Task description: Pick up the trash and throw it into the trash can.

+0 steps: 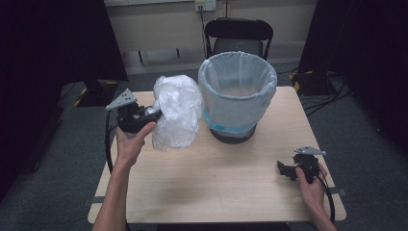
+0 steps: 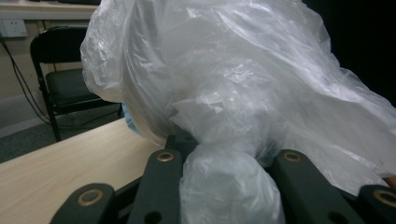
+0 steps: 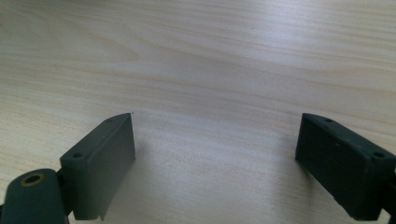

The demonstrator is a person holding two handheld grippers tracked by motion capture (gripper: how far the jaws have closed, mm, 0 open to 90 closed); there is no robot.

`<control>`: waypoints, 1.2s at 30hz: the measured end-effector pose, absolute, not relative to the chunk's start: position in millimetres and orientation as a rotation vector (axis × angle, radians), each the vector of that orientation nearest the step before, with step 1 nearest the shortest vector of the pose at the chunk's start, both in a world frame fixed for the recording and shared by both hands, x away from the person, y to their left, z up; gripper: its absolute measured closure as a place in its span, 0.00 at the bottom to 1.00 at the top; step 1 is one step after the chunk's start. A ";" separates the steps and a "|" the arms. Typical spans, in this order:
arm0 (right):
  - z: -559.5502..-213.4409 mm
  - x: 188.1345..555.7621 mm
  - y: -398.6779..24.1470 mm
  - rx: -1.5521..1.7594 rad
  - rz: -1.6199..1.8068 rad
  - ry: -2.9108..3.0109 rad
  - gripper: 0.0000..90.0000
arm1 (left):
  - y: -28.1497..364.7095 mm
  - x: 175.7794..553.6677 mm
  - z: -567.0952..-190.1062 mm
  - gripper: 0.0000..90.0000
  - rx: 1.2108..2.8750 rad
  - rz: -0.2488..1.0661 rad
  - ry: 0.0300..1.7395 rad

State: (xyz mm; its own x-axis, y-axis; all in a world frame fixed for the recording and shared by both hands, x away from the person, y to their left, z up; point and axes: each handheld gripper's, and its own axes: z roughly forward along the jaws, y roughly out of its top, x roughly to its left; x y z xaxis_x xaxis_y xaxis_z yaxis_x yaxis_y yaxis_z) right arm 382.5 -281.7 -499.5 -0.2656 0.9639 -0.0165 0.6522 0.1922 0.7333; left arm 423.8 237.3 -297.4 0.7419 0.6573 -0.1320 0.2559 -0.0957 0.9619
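A crumpled clear plastic bag hangs above the left part of the wooden table. My left gripper is shut on the bag's gathered neck, held up by the person's left hand. In the left gripper view the bag bulges up from between the two black jaws, and my left gripper pinches a wad of plastic. A bin with a pale liner stands just right of the bag. My right gripper rests low near the table's right front edge; its jaws stand wide apart over bare wood, open.
A black chair stands behind the table beyond the bin. Dark curtains flank the room on both sides. Cables lie on the floor at the right. A wall socket sits above the chair.
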 end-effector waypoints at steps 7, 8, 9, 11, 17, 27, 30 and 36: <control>-499.5 382.5 -281.7 1.506 0.855 1.992 0.12 | 233.8 430.0 -272.8 0.81 1.638 0.404 0.705; -499.5 382.5 -281.7 1.506 0.855 1.992 0.12 | 232.5 432.1 -265.9 0.81 1.633 0.410 0.698; -499.5 382.5 -281.7 1.506 0.855 1.992 0.12 | 231.6 433.3 -262.7 0.81 1.625 0.407 0.695; -499.5 382.5 -281.7 1.506 0.855 1.992 0.12 | 229.5 435.8 -256.6 0.81 1.615 0.409 0.689; -499.5 382.5 -281.8 1.506 0.855 1.992 0.12 | 222.1 445.0 -243.4 0.81 1.601 0.401 0.672; -499.5 382.5 -281.7 1.506 0.855 1.992 0.12 | 206.9 464.4 -223.4 0.81 1.579 0.389 0.659; -499.5 382.5 -281.7 1.506 0.855 1.992 0.12 | 201.5 469.4 -220.2 0.81 1.575 0.377 0.654; -499.5 382.5 -281.8 1.506 0.855 1.992 0.12 | 183.1 487.1 -210.3 0.81 1.567 0.360 0.646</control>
